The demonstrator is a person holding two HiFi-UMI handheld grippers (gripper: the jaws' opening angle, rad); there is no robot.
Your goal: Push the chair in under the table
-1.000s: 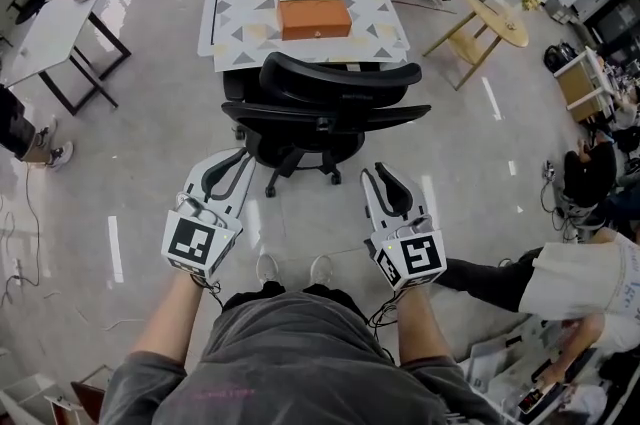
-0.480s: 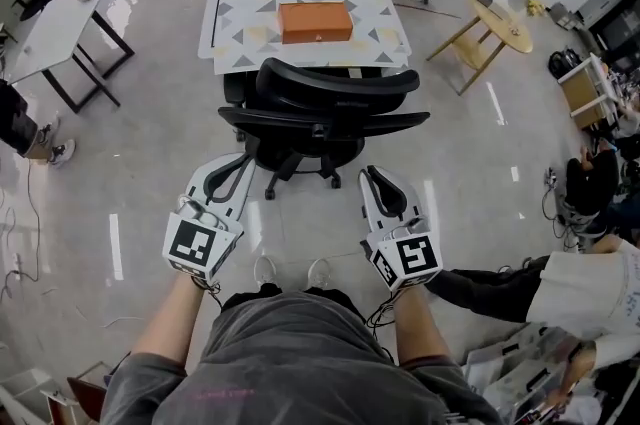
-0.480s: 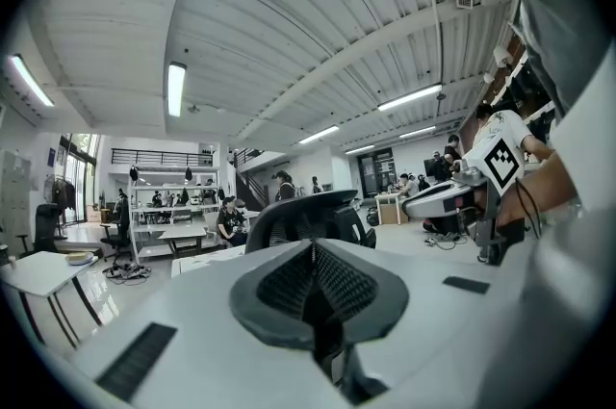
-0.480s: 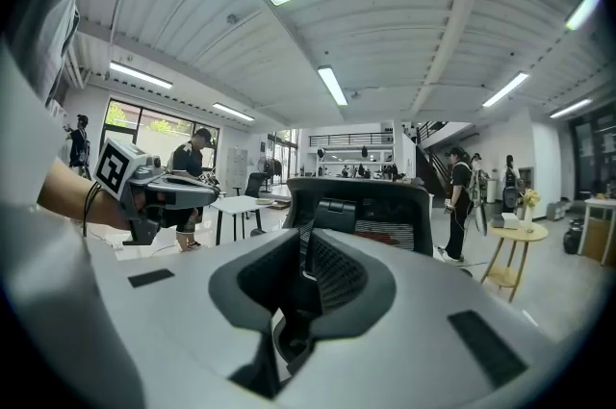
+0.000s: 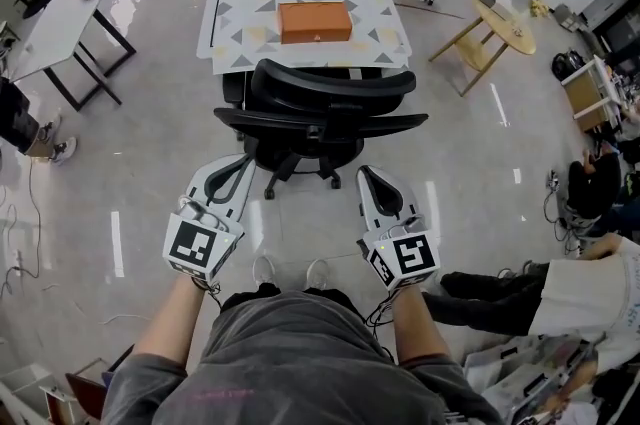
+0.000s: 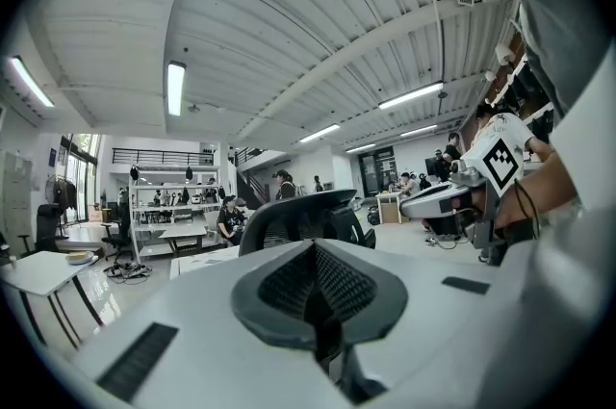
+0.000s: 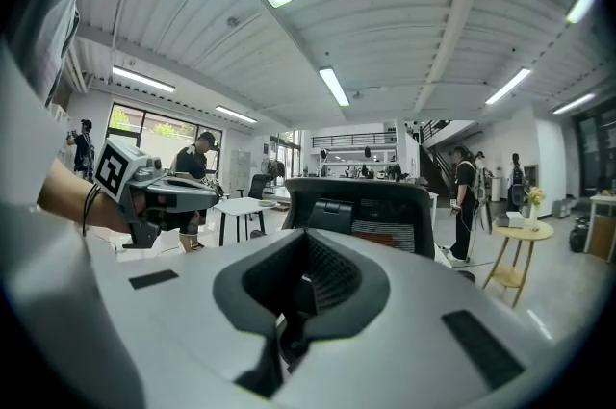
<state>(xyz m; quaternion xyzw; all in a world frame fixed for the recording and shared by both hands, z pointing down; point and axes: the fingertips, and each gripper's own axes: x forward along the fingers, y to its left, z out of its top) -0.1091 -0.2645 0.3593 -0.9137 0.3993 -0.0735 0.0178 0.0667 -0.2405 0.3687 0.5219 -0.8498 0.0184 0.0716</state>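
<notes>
Black mesh-backed swivel chair (image 5: 320, 118) stands at centre frame in the head view, on the pale floor between the person and the white table with a grey-and-yellow triangle pattern (image 5: 215, 23), which carries a flat orange box (image 5: 314, 20). The chair's backrest faces the person and its seat points up-frame at the table's near edge. How far the seat already reaches beneath that edge I cannot tell.

The backrest's long axis runs left to right across the frame, square to the push direction. Both grippers sit below it in the frame, near it but apart from it. The left gripper (image 5: 238, 159) lies below the backrest's left end and the right gripper (image 5: 372, 175) below its right end, at about the same distance. Each has just been closing its jaws, which now meet with nothing between them. From each gripper view the chair is straight ahead. My judgement: the push should go straight up-frame, with both tips on the backrest.
</notes>
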